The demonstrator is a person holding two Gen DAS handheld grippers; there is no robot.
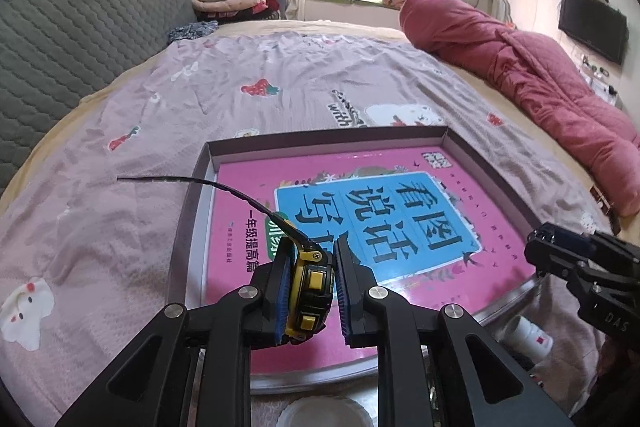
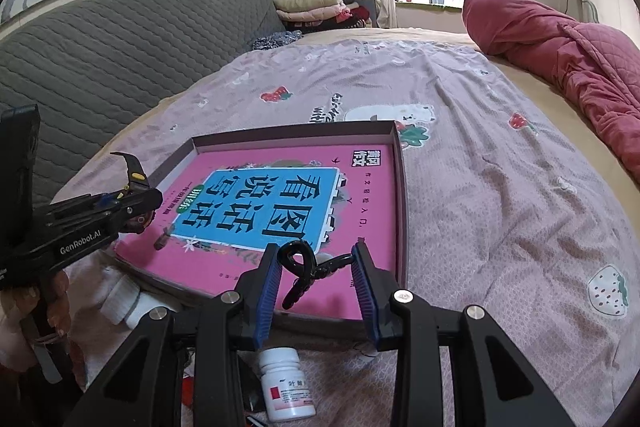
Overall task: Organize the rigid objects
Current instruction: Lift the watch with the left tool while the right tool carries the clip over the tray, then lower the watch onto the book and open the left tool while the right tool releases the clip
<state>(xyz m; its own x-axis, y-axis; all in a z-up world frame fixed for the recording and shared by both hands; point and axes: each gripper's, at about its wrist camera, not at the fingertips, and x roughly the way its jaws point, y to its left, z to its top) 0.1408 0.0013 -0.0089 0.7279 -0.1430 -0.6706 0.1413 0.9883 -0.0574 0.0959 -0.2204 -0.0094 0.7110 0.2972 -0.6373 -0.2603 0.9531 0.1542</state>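
A shallow box lid [image 1: 208,163] lies on the bed with a pink book [image 1: 460,267] flat inside it; both show in the right wrist view, lid [image 2: 400,187] and book [image 2: 372,195]. My left gripper [image 1: 310,267] is shut on a yellow and black watch [image 1: 310,283], its black strap [image 1: 224,187] sticking out over the lid's left edge. My right gripper [image 2: 316,267] holds a black hair claw clip [image 2: 304,271] between its fingers over the book's near edge.
A white pill bottle [image 2: 286,383] lies on the sheet under my right gripper. Another white bottle [image 2: 124,303] lies by the lid's near left corner. A rolled pink quilt [image 1: 520,67] lies at the right, a grey headboard [image 1: 80,19] at the left.
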